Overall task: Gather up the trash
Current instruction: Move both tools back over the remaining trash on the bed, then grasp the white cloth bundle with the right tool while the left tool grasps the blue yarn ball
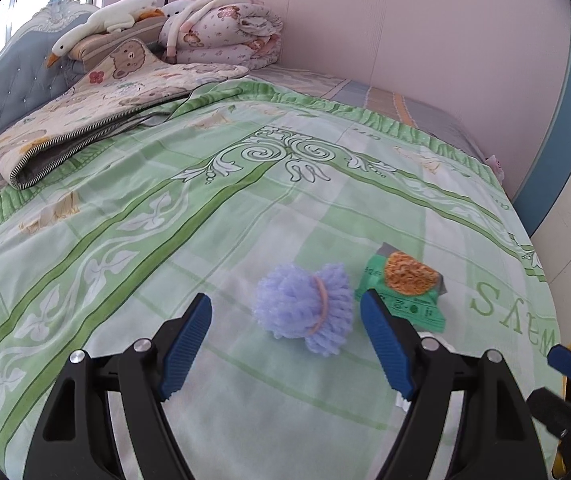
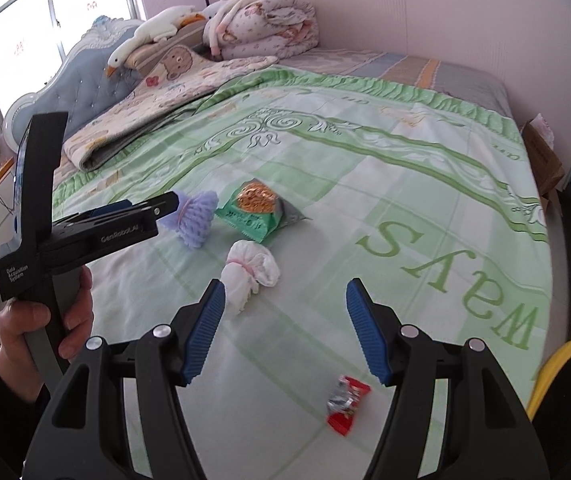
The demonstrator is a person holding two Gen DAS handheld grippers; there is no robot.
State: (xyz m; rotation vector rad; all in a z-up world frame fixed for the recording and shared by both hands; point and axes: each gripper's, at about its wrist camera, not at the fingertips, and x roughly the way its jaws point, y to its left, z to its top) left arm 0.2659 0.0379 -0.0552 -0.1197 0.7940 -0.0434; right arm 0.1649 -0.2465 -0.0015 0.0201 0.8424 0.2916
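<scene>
- Left gripper [image 1: 285, 312] is spread wide over the green bedspread [image 1: 245, 208], with the purple foam net [image 1: 305, 308] lying in the gap between its blue pads [image 1: 189, 344]; nothing is touched yet, so this looks like lining up for a grab.
- The right wrist view shows the same gripper from the side, tip right at the purple net, and the person's left hand [image 2: 45, 320] on the handle.
- Right gripper [image 2: 283, 304] is also spread wide and empty, hanging above the near part of the bed, probably waiting for its own pick.
- 4 trash pieces lie on the bedspread: the purple net; a green snack wrapper [image 2: 251, 210] just right of it; a white foam net [image 2: 249, 272] nearer, just beyond the right gripper's left pad; a red candy wrapper [image 2: 343, 404] nearest, flat under the right gripper.
- Trash is clustered near the bed's near edge, within easy reach for both arms.
- A yellow-rimmed bin [image 2: 569, 384] sits at the near right off the bed edge, likely the drop spot.
- Far left: folded quilts [image 1: 225, 28] and a goose plush [image 1: 101, 28], not part of the job.
</scene>
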